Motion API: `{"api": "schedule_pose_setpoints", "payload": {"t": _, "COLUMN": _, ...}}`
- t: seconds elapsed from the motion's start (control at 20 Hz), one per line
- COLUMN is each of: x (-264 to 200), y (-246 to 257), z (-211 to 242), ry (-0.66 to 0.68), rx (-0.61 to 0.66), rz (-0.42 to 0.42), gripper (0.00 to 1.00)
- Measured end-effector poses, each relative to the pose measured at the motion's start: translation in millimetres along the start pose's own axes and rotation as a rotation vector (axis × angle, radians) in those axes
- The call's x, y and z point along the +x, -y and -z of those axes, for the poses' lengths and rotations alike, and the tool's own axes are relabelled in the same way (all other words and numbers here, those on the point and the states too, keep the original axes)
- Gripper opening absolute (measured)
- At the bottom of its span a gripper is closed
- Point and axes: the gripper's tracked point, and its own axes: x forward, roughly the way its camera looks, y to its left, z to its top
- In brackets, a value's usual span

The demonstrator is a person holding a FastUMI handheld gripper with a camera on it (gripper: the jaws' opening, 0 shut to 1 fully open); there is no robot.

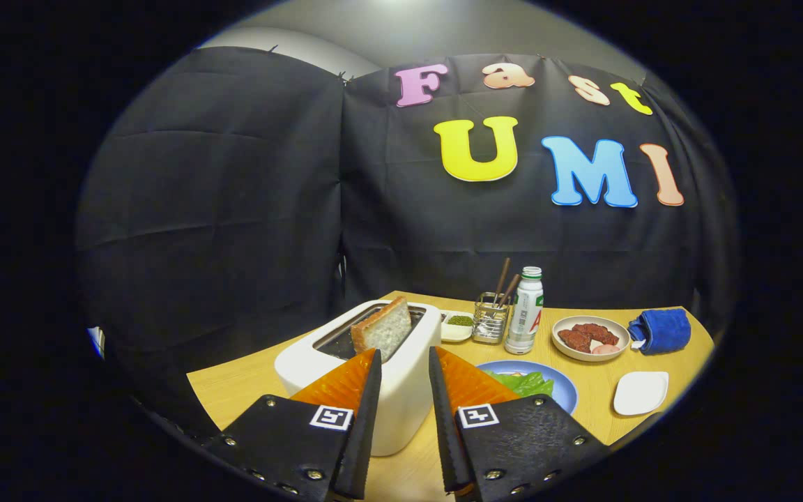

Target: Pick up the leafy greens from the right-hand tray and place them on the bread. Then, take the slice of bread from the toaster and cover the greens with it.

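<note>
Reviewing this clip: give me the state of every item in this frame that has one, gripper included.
gripper: open, holding nothing, toaster just ahead.
toaster: upright, one slice standing in its slot.
bread slice: raised out of the slot, tilted.
leafy greens: lying on the blue plate.
bottle: upright, capped.
white dish: empty.
blue cloth: bunched up.

My bench [248, 390] is pale wood, backed by creased black cloth walls [234, 209]. Above them I see a grey ceiling [401, 28], brightly lit.

Bread slice [383, 328] in toaster [366, 376]; plate [563, 390] with greens [528, 383] right of toaster; bottle [525, 311] behind.
</note>
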Motion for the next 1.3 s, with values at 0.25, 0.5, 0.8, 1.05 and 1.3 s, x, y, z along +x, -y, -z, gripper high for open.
{"api": "schedule_pose_setpoints", "payload": {"t": 0.25, "x": 26.3, "y": -23.6, "z": -7.2, "ry": 0.017, "rx": -0.042, "rz": 0.016, "gripper": 0.41}}
{"api": "schedule_pose_setpoints", "payload": {"t": 0.5, "x": 52.8, "y": -29.5, "z": -1.6, "ry": -0.02, "rx": -0.047, "rz": 0.035, "gripper": 0.41}}
{"api": "schedule_pose_setpoints", "payload": {"t": 0.8, "x": 60.2, "y": -21.5, "z": -4.0, "ry": -0.031, "rx": -0.02, "rz": 0.064, "gripper": 0.41}}
{"api": "schedule_pose_setpoints", "payload": {"t": 1.05, "x": 71.0, "y": -16.5, "z": 4.1, "ry": -0.012, "rx": -0.041, "rz": 0.055, "gripper": 0.19}}
{"api": "schedule_pose_setpoints", "payload": {"t": 1.3, "x": 67.8, "y": -17.9, "z": -2.7, "ry": -0.002, "rx": -0.065, "rz": 0.005, "gripper": 0.05}}
